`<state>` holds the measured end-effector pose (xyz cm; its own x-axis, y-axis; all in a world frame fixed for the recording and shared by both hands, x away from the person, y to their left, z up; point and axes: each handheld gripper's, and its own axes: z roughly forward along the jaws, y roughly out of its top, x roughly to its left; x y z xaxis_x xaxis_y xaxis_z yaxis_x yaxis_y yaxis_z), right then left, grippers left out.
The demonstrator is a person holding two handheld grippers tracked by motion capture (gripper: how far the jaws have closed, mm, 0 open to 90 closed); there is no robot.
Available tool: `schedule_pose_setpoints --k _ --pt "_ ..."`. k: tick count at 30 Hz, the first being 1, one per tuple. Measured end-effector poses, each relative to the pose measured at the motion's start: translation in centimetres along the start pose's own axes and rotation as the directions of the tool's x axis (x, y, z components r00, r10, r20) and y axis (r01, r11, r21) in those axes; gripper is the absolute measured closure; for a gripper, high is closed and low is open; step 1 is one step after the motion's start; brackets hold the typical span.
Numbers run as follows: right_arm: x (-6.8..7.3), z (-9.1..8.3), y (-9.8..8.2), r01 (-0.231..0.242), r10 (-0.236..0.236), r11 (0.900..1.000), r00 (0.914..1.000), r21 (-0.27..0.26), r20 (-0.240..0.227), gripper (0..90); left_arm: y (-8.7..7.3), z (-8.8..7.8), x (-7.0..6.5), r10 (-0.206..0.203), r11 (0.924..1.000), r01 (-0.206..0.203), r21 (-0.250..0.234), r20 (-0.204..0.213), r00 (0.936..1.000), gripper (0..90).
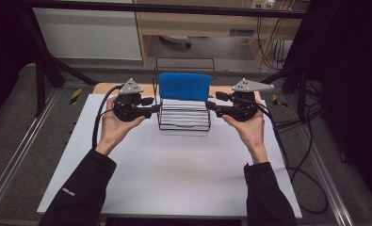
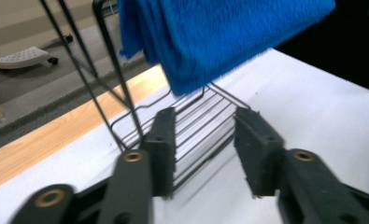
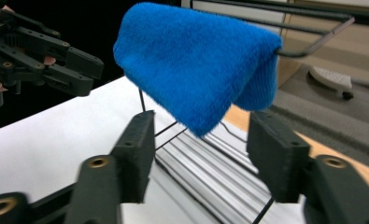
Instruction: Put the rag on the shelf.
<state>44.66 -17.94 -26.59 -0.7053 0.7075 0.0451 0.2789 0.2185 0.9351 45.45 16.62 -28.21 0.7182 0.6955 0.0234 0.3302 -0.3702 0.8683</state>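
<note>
This is a lab or test room set up for recording, not a home. A white sheet (image 1: 174, 165) covers a wooden table (image 1: 101, 88) that stands inside a dark metal frame (image 1: 174, 8), with black curtains (image 1: 353, 70) hanging at the sides. Aluminium rails (image 1: 14, 155) run along a grey carpeted floor (image 1: 56, 122), marked with yellow-and-black hazard tape (image 1: 75, 95). Bundles of black cable (image 1: 306, 155) trail across the floor, and more wires (image 1: 268, 42) hang beneath a pale wood desk (image 1: 198, 23) behind. The wheeled base of an office chair (image 1: 174, 40) sits under that desk.
</note>
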Motion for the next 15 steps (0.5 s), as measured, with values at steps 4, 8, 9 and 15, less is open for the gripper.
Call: schedule_pose_setpoints --k 4,8,9,15 --pt "-0.2 -0.7 -0.7 -0.019 0.018 1.000 0.9998 0.019 0.010 29.3 -1.5 -0.9 0.2 -0.007 0.9997 0.007 0.025 -0.002 1.0000 42.5" --pt "-0.3 -1.3 -1.6 -0.035 0.035 0.999 0.9993 0.027 0.009 20.4 -3.2 -1.7 0.4 -0.020 0.9991 0.020 0.037 -0.002 0.9998 33.0" --pt "-0.3 -1.4 -1.8 -0.038 0.037 0.999 0.9993 0.033 0.007 17.9 -3.7 -1.9 0.4 -0.019 0.9992 0.019 0.035 -0.002 0.9998 31.0" --pt "-0.1 -1.9 -3.8 -0.026 0.025 0.996 0.9996 0.091 0.014 10.3 -6.9 -2.8 0.4 -0.027 0.9983 0.027 0.051 -0.005 0.9996 21.8"
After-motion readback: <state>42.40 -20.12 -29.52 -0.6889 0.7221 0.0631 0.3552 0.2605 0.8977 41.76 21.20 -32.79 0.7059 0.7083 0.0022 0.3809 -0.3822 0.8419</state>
